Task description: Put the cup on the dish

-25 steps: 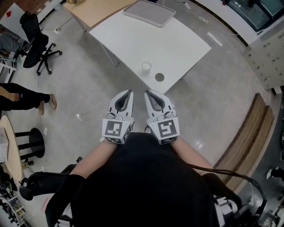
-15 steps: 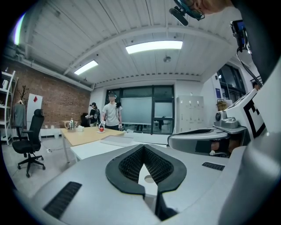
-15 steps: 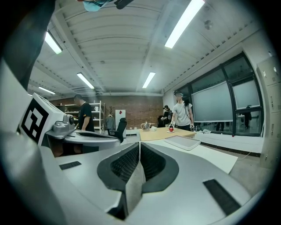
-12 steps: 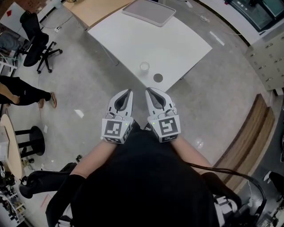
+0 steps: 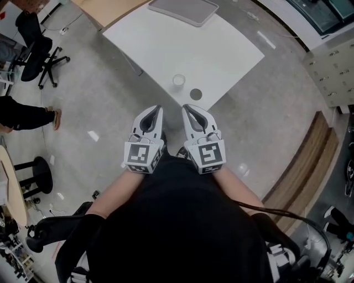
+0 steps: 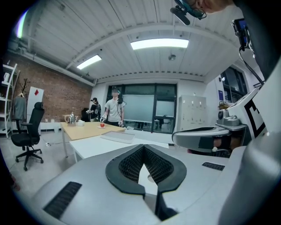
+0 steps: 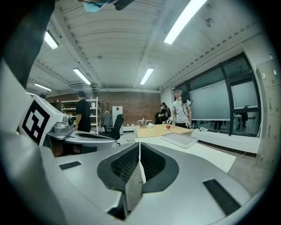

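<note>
Both grippers were held side by side ahead of the person, over the floor and short of the white tabletop (image 5: 166, 44).
- Left gripper (image 5: 156, 109): jaws together, nothing between them.
- Right gripper (image 5: 186, 107): jaws together, likewise empty.
- The cup (image 5: 178, 80) stood upright near the tabletop's nearest corner.
- The dark round dish (image 5: 196, 94) lay just beside the cup on the right, apart from it.
- A grey tray (image 5: 182, 8) sat at the far edge, well apart from both.

The left gripper (image 5: 156, 109) and right gripper (image 5: 187, 107) are pale grey shells with black ribbed pads (image 6: 131, 166). Behind each claw sits a black-and-white marker cube (image 5: 142, 157). Farther back are a black top (image 5: 177, 221) and a thin black cable (image 5: 265, 210).
</note>
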`<state>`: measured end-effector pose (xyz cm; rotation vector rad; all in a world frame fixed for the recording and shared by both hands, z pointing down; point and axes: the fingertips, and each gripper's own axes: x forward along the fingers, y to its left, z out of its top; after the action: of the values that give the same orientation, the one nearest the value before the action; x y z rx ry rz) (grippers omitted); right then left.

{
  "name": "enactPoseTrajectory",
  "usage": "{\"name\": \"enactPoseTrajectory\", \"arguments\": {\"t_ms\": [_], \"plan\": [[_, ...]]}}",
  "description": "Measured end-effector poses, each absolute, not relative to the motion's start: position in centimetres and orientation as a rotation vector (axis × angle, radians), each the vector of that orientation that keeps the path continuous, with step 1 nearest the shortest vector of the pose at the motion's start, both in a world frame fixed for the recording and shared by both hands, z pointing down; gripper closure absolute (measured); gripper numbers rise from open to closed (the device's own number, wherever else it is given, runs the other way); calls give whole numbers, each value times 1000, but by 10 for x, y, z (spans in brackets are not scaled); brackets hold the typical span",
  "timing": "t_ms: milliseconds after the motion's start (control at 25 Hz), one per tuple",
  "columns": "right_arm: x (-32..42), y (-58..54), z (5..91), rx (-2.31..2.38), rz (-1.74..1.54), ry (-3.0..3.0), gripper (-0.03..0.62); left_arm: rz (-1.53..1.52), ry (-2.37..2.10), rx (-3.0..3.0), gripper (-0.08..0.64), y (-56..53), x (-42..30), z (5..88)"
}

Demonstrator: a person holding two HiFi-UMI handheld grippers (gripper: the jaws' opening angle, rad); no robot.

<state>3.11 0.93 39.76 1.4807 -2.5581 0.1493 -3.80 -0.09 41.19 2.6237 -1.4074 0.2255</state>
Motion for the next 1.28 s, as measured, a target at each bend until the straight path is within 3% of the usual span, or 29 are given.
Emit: {"name": "enactPoseTrajectory", "arguments": {"t_ms": [560, 1160, 1280], "plan": [[32, -81, 418, 1559, 209, -2462, 578, 269, -1238, 2688, 552, -102, -27, 427], [12, -175, 497, 1510, 336, -2306, 574, 408, -921, 2683, 551, -199, -27, 498], [6, -188, 513, 1491, 350, -2280, 514, 425, -877, 2683, 551, -217, -30, 510]]}}
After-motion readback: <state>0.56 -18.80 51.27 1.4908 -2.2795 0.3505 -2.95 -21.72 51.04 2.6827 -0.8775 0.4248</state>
